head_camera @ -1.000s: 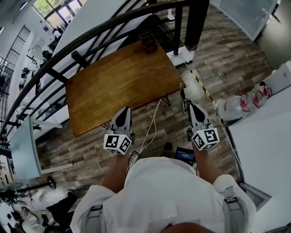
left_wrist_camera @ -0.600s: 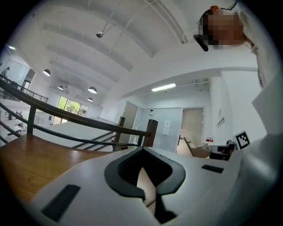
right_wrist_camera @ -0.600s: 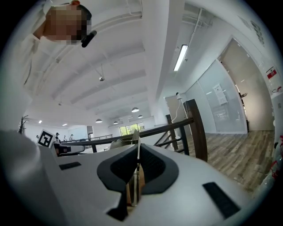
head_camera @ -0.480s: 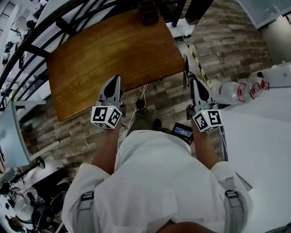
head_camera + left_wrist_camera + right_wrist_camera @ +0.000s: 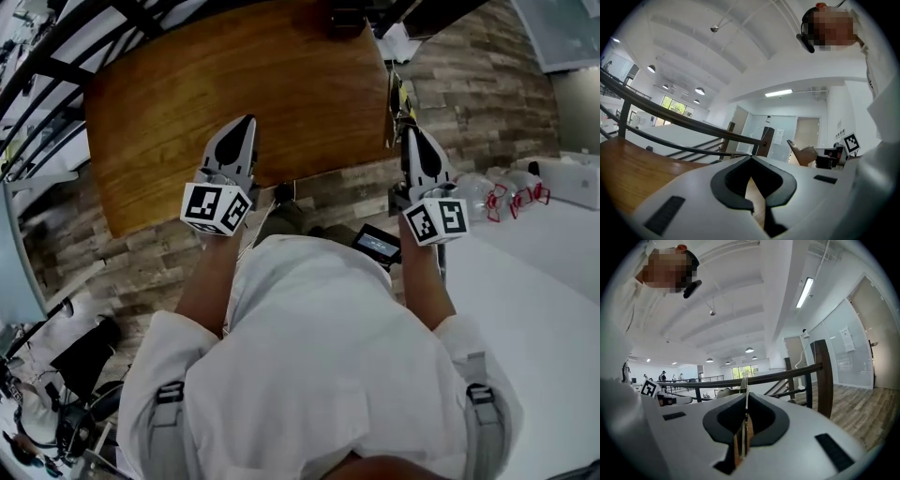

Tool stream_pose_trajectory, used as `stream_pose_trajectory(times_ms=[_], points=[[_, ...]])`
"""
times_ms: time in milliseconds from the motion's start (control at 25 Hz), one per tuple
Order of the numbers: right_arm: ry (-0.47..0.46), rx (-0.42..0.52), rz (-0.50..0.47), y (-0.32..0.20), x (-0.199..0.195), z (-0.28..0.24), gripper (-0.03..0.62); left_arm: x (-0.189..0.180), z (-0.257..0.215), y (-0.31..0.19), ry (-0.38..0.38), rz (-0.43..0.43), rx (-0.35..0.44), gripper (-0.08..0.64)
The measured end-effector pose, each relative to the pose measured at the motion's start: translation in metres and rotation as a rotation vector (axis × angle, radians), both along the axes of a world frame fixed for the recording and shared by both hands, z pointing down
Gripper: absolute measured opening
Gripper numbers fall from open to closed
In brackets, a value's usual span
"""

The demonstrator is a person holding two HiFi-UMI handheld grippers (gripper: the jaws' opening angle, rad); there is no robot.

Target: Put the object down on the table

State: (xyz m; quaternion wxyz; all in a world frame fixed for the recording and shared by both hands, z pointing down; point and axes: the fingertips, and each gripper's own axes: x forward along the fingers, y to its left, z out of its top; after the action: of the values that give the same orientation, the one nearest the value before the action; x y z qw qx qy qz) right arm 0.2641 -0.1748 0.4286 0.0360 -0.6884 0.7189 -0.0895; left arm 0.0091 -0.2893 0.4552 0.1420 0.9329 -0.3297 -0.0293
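Observation:
The brown wooden table point(image 5: 234, 75) fills the top of the head view. My left gripper point(image 5: 244, 127) hovers over its near edge, shut with nothing in it; its tips meet point(image 5: 751, 159) above the table top point(image 5: 628, 164). My right gripper point(image 5: 411, 136) is just off the table's right corner, above the floor. It is shut on a thin flat object point(image 5: 391, 117) that sticks out forward past the tips. In the right gripper view point(image 5: 744, 401) this object point(image 5: 745, 383) shows edge-on between the jaws.
A dark curved railing point(image 5: 56, 47) runs behind the table, and a small dark box point(image 5: 347, 19) sits at its far edge. White plastic bags point(image 5: 487, 192) lie on the wood floor at right, next to a white surface point(image 5: 544, 281). A post point(image 5: 824, 376) stands ahead of the right gripper.
The person has stepped closer to the table. Both grippers have moved forward; the left one now hangs over the table's near edge, the right one beside its corner.

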Motion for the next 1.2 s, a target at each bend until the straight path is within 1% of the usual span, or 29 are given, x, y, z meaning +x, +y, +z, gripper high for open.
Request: stream_pose_trajectory(times_ms=[200, 320, 400, 520, 640, 840, 1000, 1200], points=[[-0.028, -0.061, -0.045, -0.047, 0.016, 0.030, 0.026, 0.007, 0.025, -0.035, -0.001, -0.054, -0.059, 0.014], [-0.041, -0.084, -0.077, -0.073, 0.025, 0.050, 0.026, 0.006, 0.030, -0.049, -0.018, -0.084, -0.054, 0.014], [-0.028, -0.098, -0.115, -0.092, 0.025, 0.059, 0.026, 0.002, 0.033, -0.055, -0.030, -0.120, -0.060, 0.014], [0.025, -0.118, -0.195, -0.118, 0.024, 0.067, 0.026, -0.002, 0.039, -0.059, -0.035, -0.180, -0.082, 0.014], [0.067, -0.140, -0.258, -0.133, 0.032, 0.074, 0.026, 0.001, 0.043, -0.057, -0.039, -0.226, -0.102, 0.014], [0.172, -0.171, -0.337, -0.151, 0.047, 0.087, 0.026, 0.004, 0.043, -0.054, -0.051, -0.278, -0.098, 0.014], [0.275, -0.192, -0.380, -0.164, 0.053, 0.100, 0.026, 0.005, 0.049, -0.052, -0.056, -0.306, -0.118, 0.014], [0.402, -0.204, -0.428, -0.173, 0.044, 0.114, 0.026, 0.002, 0.052, -0.048, -0.063, -0.323, -0.127, 0.014]])
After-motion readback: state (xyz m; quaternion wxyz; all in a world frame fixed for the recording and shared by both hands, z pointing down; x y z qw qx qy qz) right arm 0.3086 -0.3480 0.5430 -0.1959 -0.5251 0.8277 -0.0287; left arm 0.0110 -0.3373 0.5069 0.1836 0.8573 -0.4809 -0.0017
